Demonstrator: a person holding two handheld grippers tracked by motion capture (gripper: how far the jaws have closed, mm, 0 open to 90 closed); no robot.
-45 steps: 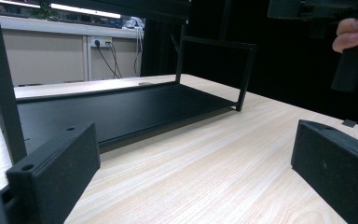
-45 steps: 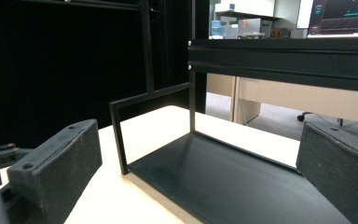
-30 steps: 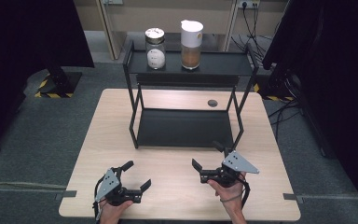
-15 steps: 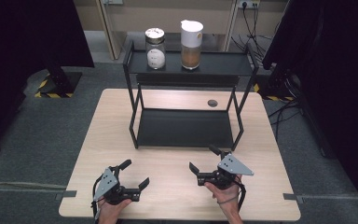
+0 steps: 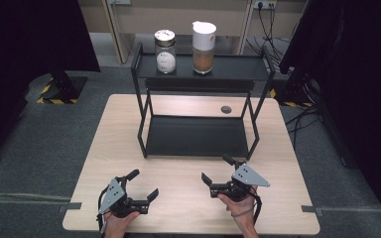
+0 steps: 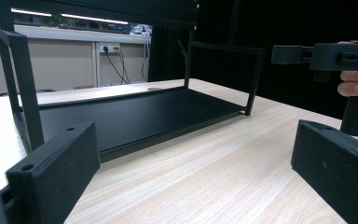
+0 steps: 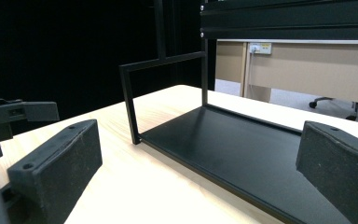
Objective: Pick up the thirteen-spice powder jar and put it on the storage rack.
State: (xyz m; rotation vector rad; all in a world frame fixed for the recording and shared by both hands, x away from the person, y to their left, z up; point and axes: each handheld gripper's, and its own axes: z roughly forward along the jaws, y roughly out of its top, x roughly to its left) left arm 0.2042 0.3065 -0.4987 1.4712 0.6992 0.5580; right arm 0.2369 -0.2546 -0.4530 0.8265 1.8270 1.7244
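My left tongs and right tongs both spread wide, empty, low over tabletop, facing rack

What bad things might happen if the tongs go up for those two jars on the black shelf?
Both jars stand near the top shelf's front edge, so a bump might tip the glass jar or the taller white-lidded jar off. They stand close together, so the open right tongs might knock one while grabbing the other.
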